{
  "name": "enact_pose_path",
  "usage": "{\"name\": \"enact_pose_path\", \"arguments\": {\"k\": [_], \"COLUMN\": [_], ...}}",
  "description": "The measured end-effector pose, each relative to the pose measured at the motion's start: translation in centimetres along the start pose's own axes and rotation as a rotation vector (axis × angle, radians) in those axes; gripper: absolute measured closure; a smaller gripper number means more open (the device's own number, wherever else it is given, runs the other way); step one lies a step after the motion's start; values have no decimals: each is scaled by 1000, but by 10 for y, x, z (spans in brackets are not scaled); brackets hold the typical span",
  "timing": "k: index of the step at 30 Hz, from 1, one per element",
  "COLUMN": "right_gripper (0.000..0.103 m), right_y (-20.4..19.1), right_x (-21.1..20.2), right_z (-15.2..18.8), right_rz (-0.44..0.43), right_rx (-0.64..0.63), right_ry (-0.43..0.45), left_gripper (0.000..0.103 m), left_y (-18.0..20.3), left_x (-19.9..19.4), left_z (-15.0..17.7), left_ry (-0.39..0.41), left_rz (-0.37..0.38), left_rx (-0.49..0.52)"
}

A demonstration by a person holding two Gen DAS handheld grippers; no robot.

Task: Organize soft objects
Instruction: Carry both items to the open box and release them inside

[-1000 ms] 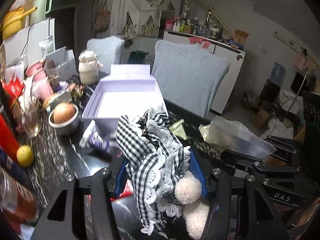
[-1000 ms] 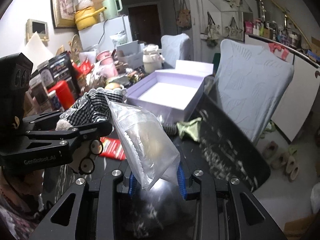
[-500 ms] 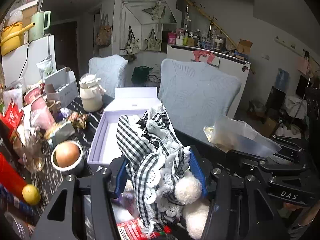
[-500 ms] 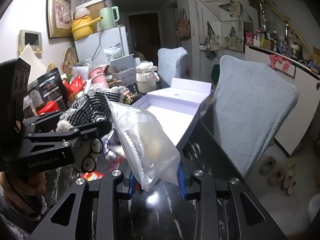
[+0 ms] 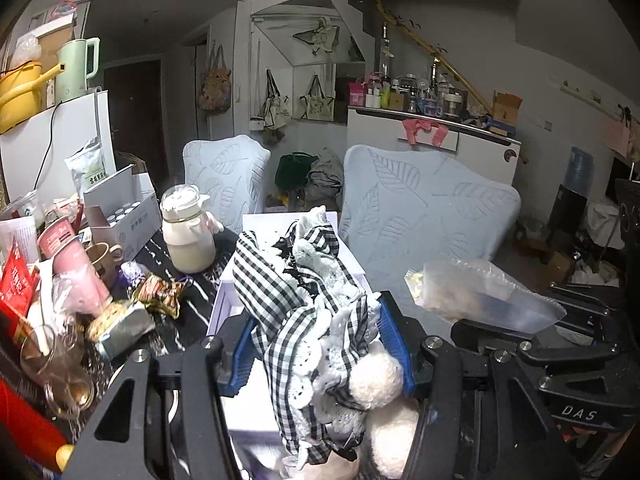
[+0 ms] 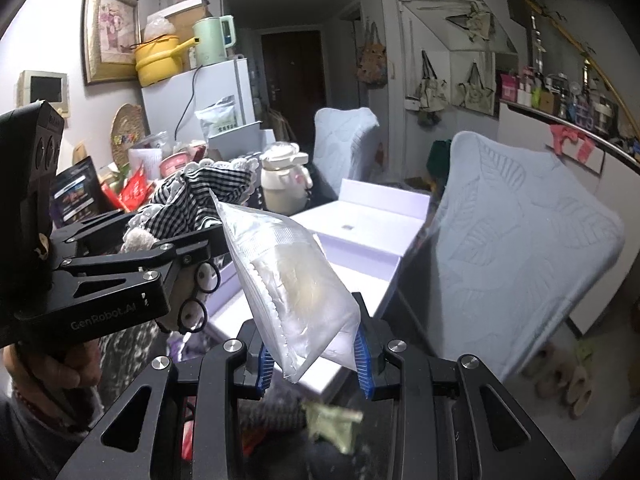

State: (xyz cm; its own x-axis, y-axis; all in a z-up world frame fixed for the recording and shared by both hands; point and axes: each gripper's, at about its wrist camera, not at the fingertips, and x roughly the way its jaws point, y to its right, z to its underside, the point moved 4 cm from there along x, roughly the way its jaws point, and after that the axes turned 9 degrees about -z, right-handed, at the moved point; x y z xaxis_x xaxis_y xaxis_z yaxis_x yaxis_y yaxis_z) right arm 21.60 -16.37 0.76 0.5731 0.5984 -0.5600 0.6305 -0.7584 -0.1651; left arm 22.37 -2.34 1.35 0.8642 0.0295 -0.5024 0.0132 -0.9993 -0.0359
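My left gripper [image 5: 316, 344] is shut on a soft toy in black-and-white checked cloth with white lace and cream pompoms [image 5: 304, 312]. It hangs over the near end of an open lilac box [image 5: 224, 300]. My right gripper [image 6: 314, 354] is shut on a clear plastic bag [image 6: 288, 276] with something pale inside. That bag [image 5: 476, 300] also shows at the right of the left wrist view. The left gripper [image 6: 120, 280] with the checked toy [image 6: 200, 196] sits left of the bag. The lilac box [image 6: 360, 232] lies open just beyond both.
A cream jar [image 5: 188, 236], a mug [image 5: 102, 256], a glass [image 5: 56, 364], packets and boxes crowd the dark table's left side. Two chairs with pale blue covers [image 5: 424, 216] stand behind the table. A green scrap [image 6: 332, 424] lies under the right gripper.
Both grippers have moved forward and up toward the lilac box, each keeping its load. The box now lies directly under the checked toy and close behind the bag.
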Motion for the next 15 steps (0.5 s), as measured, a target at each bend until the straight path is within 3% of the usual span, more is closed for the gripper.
{"name": "enact_pose_path", "arguments": {"k": [15], "right_gripper": [71], "right_y": [47], "right_x": [76], "right_z": [-50], "right_rz": [0], "right_rx": [-35], "right_ry": [-47], "left_gripper": [48], "left_y": [-10], "left_x": [91], "left_z": [-33], "left_ry": [-29], "left_rz": [-88], "left_rx": [34]}}
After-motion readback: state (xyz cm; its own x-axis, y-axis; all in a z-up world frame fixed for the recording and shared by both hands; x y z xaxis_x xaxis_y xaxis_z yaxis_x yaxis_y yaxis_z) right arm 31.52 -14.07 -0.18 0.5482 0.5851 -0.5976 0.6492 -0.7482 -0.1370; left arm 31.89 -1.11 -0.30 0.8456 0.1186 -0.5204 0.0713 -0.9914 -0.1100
